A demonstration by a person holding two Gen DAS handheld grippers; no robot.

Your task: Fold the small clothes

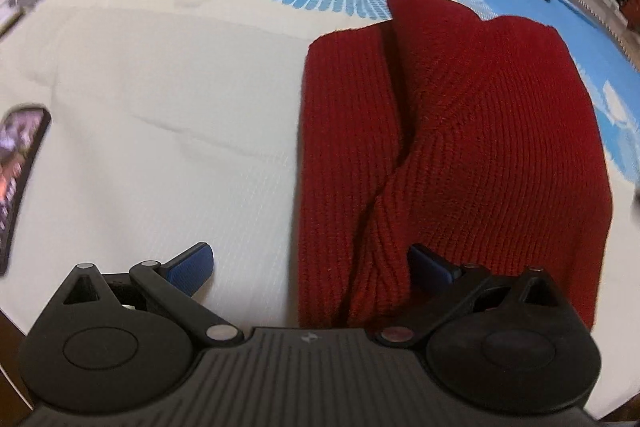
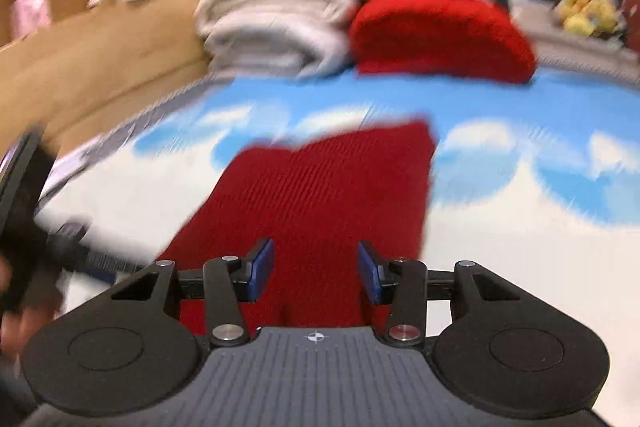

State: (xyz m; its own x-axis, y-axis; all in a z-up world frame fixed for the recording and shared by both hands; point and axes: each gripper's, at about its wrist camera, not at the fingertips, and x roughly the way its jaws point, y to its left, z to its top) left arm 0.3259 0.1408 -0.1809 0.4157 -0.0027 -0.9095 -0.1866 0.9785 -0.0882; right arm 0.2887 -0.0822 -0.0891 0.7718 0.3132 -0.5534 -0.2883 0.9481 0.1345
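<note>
Dark red ribbed knit garment (image 1: 460, 147) lying folded on blue-and-white patterned bedspread (image 1: 160, 107), left gripper (image 1: 312, 267) jaws wide apart, right gripper (image 2: 316, 273) parted, empty, right view alone shows stacked pale towels (image 2: 272, 27), no legible writing.

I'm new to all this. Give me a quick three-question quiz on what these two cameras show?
1. True or false: the right claw grips the dark red knit garment.
2. What lies behind the garment at the bed's far end?
A. a laptop
B. a bright red folded item beside stacked pale blankets
C. shoes
3. Fill in: the bedsheet is white with ____ fan patterns.

Key: 1 false, its jaws stand open; 2 B; 3 blue.
</note>
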